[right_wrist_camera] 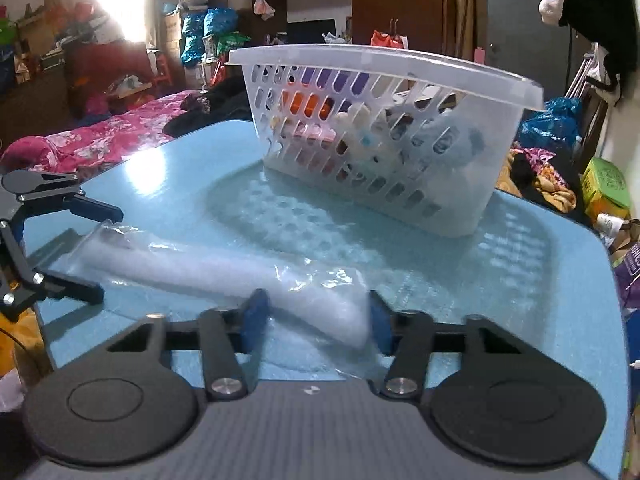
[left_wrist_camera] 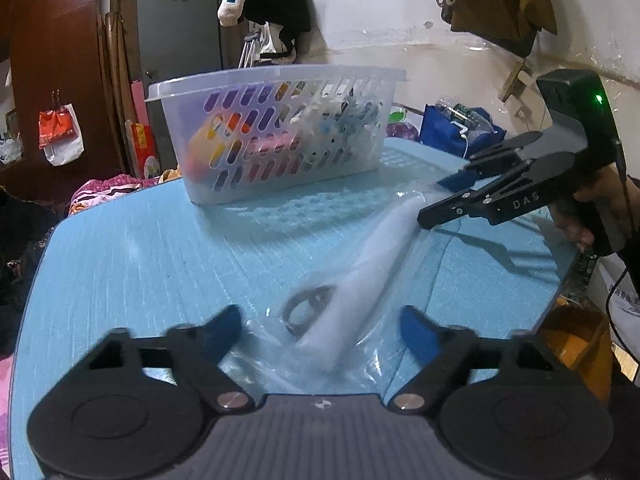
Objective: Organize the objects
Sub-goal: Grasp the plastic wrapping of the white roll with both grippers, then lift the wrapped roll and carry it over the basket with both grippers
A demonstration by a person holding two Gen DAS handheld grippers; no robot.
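Note:
A clear plastic bag with a long white item inside lies on the blue table, with a dark ring next to the white item. My left gripper is open, its blue fingertips either side of the bag's near end. My right gripper is open around the bag's other end, its pads close beside the white item; it also shows in the left wrist view. The left gripper shows in the right wrist view. A white slotted basket with several items stands behind.
The basket also shows in the right wrist view, at the table's far side. A blue bag with bottles sits beyond the table. A pink floral bedcover lies beside the table. Clothes hang on the wall.

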